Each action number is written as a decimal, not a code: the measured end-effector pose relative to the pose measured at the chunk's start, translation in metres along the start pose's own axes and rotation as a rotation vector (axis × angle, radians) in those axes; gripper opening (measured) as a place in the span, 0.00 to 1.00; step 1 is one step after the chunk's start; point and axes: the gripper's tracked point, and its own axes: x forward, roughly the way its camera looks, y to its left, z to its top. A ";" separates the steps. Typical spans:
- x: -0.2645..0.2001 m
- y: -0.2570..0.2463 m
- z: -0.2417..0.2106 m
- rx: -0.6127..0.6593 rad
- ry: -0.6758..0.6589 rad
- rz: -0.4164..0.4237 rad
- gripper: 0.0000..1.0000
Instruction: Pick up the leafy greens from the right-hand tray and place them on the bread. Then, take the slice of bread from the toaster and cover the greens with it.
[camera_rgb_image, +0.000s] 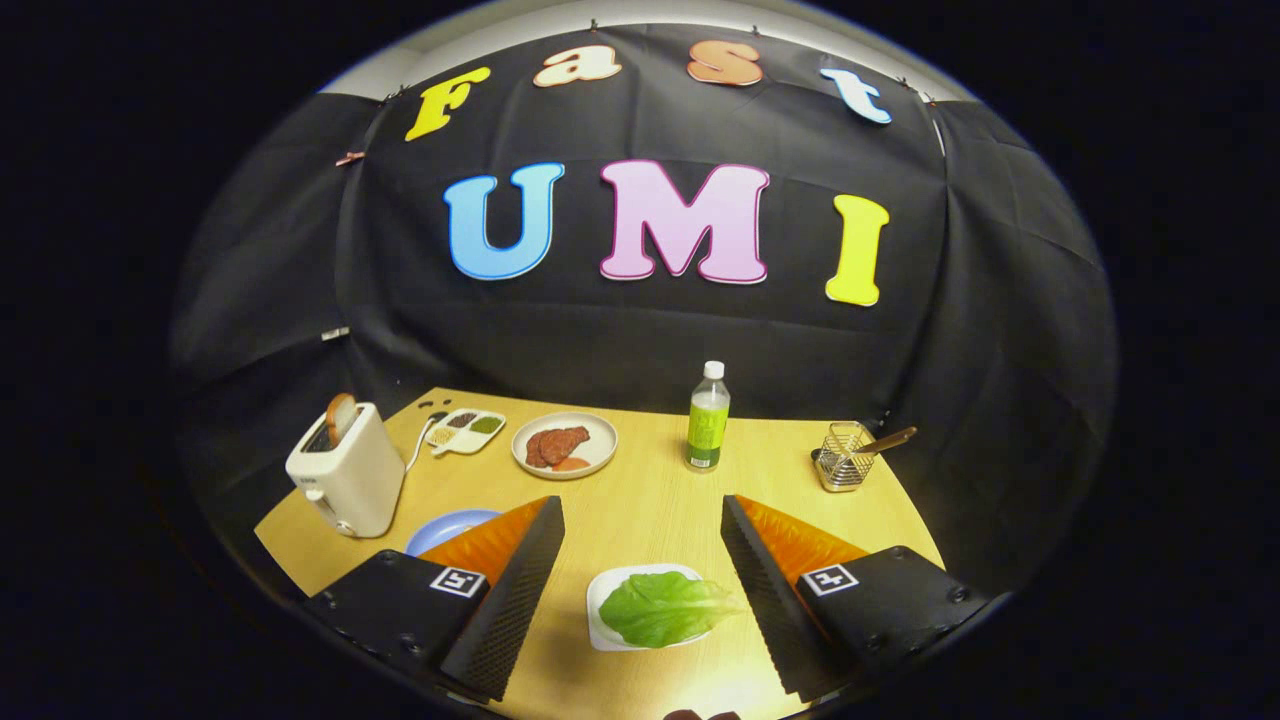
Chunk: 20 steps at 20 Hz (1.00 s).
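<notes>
We see the gripper (640, 560) hanging above the wooden table (640, 500) with its fingers spread wide and nothing held between them; the lettuce leaf (668, 608) lies in the gap between the two fingers, touching neither, and it rests on a small white tray (600, 600) whose far rim it overhangs on the side of the right finger. We take that tray as our landmark; beyond it and off to the left stands the white toaster (345, 480), with a slice of bread (340, 415) standing upright in its slot; between the toaster and the tray a blue plate (445, 528) shows, partly hidden behind the left finger, and we cannot tell what lies on it. Farther beyond the tray sits a white plate of reddish meat slices (563, 445), and left of that a small divided dish (465, 430) with dark and green fillings; straight beyond the tray stands a green bottle (707, 418) with a white cap; beyond and to the right is a wire holder (842, 458) with a wooden-handled utensil leaning in it.
</notes>
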 end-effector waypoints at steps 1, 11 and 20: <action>0.005 0.001 -0.010 -0.013 0.025 0.019 0.98; 0.061 -0.005 -0.129 -0.168 0.305 0.162 0.99; 0.099 -0.014 -0.201 -0.263 0.456 0.212 0.99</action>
